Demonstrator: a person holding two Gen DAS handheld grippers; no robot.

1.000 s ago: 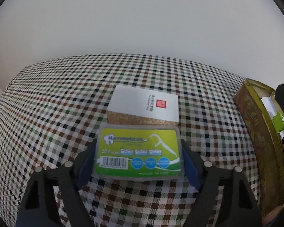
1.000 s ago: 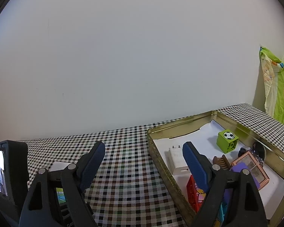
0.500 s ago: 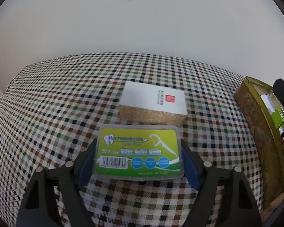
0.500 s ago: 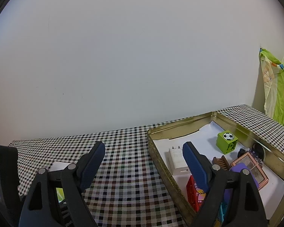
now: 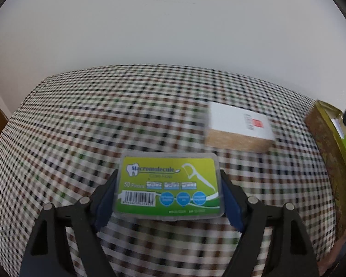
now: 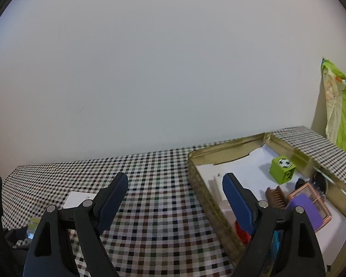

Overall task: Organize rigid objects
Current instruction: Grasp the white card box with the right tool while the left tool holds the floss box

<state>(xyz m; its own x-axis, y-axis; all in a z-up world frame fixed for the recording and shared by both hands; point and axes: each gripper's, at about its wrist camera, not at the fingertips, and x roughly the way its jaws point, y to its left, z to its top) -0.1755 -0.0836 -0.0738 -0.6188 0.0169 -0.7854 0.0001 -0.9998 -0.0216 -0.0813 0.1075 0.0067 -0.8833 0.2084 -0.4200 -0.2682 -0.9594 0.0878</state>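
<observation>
Green floss box (image 5: 170, 185), checked cloth (image 5: 80, 127), gold tin (image 6: 203, 184).

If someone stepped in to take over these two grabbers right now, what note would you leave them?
Left gripper: fingers clamped on the green floss-pick box, held above the checked tablecloth.
Right gripper: open, empty, beside the gold tin tray.
Done: the tray already holds a green cube, a comb and other items.
Left: the floss-pick box and the white box are not in the tray.
</observation>
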